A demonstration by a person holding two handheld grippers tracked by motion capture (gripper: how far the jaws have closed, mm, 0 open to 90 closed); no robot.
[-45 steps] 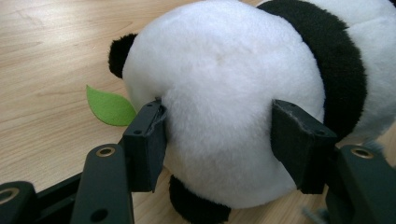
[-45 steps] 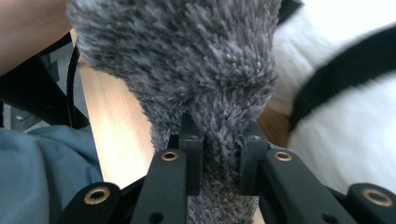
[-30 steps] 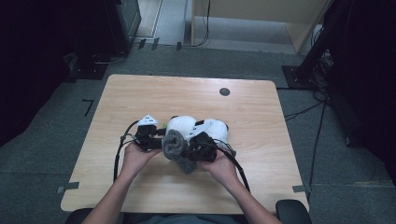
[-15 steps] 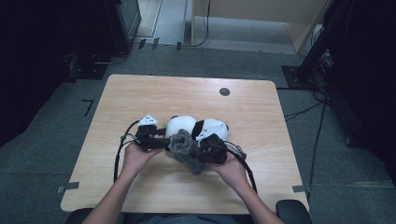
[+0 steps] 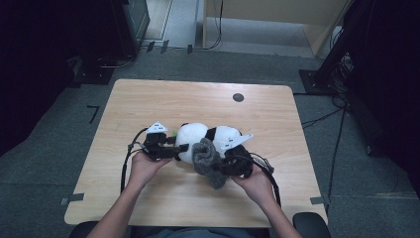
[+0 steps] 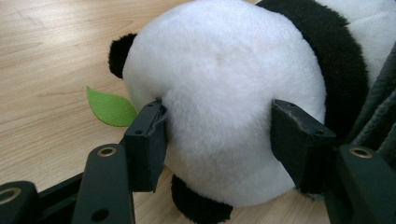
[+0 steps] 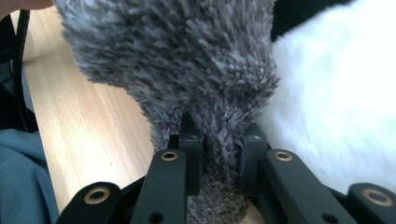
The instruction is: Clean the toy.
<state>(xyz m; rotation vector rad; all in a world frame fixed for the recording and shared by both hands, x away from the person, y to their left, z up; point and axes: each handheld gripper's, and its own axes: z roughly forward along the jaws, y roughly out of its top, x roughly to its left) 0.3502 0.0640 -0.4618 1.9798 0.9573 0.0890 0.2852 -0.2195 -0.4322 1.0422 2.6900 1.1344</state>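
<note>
My left tongs [image 6: 217,135] clamp the white plush head of the black-and-white stuffed panda [image 5: 200,139], which lies on its side mid-way across the pale wooden desk [image 5: 148,99]. My right tongs [image 7: 219,149] pinch a fold of the shaggy grey cloth [image 5: 208,161] draped against the panda's front. The cloth hides the panda's belly; its face is turned away, and a green felt leaf [image 6: 111,108] peeks out half-covered.

We read this as a lab or recording room: a bare wooden table [image 5: 148,99] on grey carpet [image 5: 64,124], dark equipment racks [image 5: 376,74] beyond its far corners, cables [image 5: 337,139] trailing past its right edge, tape marks [image 5: 93,113] on the floor.
</note>
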